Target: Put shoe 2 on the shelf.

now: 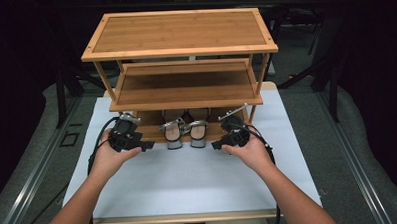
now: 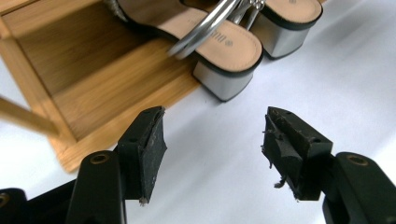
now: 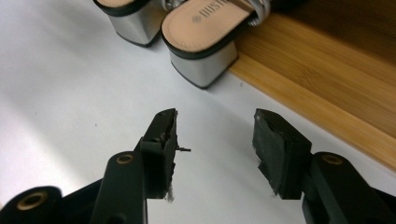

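A pair of silver block-heeled sandals, the left one (image 1: 173, 133) and the right one (image 1: 198, 131), sits on the bottom shelf of a bamboo shoe rack (image 1: 185, 87), heels jutting over its front edge. My left gripper (image 1: 145, 143) hovers just left of them, open, with nothing between its jaws. In the left gripper view the gripper (image 2: 212, 144) faces the nearer sandal's heel (image 2: 229, 70) across a gap. My right gripper (image 1: 216, 144) is just right of the pair, also open. In the right gripper view the gripper (image 3: 215, 140) points at the other sandal's heel (image 3: 203, 60), clear of it.
The rack has three tiers; its middle shelf (image 1: 186, 100) overhangs the sandals, and thin corner posts (image 1: 104, 80) stand beside each hand. A white sheet (image 1: 189, 182) covers the table in front. Dark frames and floor surround the table.
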A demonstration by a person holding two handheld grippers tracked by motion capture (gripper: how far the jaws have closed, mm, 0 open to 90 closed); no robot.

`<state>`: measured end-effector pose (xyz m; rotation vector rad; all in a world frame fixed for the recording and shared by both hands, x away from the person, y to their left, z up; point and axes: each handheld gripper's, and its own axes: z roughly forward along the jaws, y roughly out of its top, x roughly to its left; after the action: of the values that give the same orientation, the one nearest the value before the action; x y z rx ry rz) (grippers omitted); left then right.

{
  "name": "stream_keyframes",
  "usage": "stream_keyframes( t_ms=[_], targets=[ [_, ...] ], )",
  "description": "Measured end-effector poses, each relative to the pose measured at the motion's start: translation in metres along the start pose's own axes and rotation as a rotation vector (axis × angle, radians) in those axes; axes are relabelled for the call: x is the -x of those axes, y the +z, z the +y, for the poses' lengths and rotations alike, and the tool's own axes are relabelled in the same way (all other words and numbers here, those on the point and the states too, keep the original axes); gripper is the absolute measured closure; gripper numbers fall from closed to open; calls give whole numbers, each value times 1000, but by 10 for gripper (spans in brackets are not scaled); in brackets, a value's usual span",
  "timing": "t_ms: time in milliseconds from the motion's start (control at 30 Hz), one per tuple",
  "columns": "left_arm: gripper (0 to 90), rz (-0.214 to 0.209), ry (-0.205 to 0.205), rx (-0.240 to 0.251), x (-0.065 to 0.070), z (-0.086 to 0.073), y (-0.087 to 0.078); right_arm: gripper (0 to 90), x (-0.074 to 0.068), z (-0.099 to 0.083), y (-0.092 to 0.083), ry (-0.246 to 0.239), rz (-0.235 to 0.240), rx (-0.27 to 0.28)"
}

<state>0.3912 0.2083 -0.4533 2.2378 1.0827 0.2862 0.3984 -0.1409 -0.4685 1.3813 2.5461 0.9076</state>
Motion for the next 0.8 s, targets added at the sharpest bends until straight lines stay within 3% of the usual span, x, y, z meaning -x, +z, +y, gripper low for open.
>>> stream_keyframes(
  t_ms=[67, 100, 133, 167, 200, 233, 267, 300, 367, 533, 567, 600, 633, 667, 733, 767, 800],
  targets=[
    [380, 4, 0, -6, -1, -5, -3, 493, 2, -5, -6, 3, -23, 6],
    [379, 10, -6, -6, -2, -8, -4, 493, 3, -8, -9, 1, -5, 15],
    [378, 12, -6, -10, -2, -10, -5, 493, 4, -10, -11, 3, -16, 17],
    [373, 18, -7, -15, -3, -12, -7, 493, 6, -12, -13, 5, 18, 21],
    [371, 21, -9, -16, -4, -15, -8, 492, 7, -15, -16, 8, 13, 24],
    [371, 19, -11, -19, -5, -18, -10, 491, 7, -17, -19, 11, -31, 32],
    [371, 20, -11, -20, -6, -21, -12, 490, 8, -20, -21, 7, -41, 32],
    [371, 22, -14, -21, -7, -25, -13, 490, 9, -23, -24, 7, -21, 40],
    [371, 22, -24, -21, -9, -32, -16, 489, 10, -30, -30, 8, -31, 45],
    [348, 9, -98, -2, -15, -54, -17, 472, 8, -47, -37, 14, -65, 72],
    [328, 5, -106, 2, -16, -57, -18, 459, 8, -52, -38, 22, -39, 87],
    [324, 3, -120, 9, -16, -62, -17, 455, 8, -55, -38, 25, -53, 91],
    [323, 1, -130, 15, -17, -68, -17, 450, 8, -60, -38, 28, -26, 100],
    [316, 0, -137, 16, -17, -72, -15, 449, 7, -65, -37, 33, -37, 111],
    [314, 0, -138, 15, -18, -80, -14, 448, 8, -72, -36, 35, -14, 116],
    [314, -2, -142, 14, -19, -84, -12, 447, 6, -75, -35, 46, -68, 111],
    [316, 1, -145, 17, -20, -88, -11, 446, 6, -79, -34, 48, -72, 110]
  ],
)
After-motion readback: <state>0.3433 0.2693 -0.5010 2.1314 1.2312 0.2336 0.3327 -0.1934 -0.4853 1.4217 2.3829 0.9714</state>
